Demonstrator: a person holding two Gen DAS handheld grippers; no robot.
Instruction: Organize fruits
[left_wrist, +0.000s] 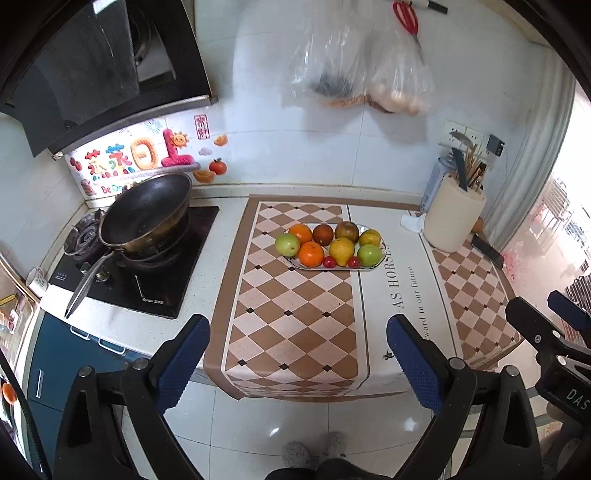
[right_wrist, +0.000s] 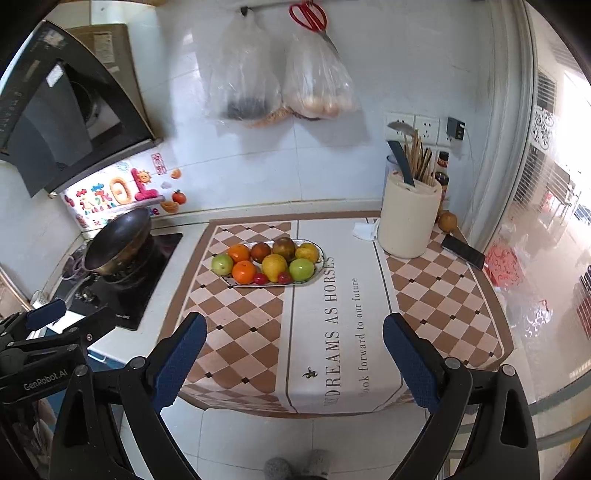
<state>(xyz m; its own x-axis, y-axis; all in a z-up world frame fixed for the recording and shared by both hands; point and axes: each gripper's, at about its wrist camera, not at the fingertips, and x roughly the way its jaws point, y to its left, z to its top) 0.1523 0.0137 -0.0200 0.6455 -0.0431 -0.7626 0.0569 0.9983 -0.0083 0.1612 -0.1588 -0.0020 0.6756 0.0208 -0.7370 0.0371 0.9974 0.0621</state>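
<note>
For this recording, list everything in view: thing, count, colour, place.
plate: 1, pale, on the checkered mat
oranges: 2, orange, plate's left half
green apples: 2, green, one at each end of the front row
pear: 1, yellow, front middle
cherry tomatoes: 2, red, front edge
wok: 1, black, on the stove
utensil holder: 1, cream, back right
phone: 1, black, right of the holder
hanging bags: 2, clear, on the wall
left gripper: jaws open, above the counter's edge
right gripper: jaws open, likewise

Each black gripper (left_wrist: 297, 363) has blue ribbed pads (left_wrist: 184, 363); the person wears seemingly grey fuzzy slippers (left_wrist: 295, 454).
</note>
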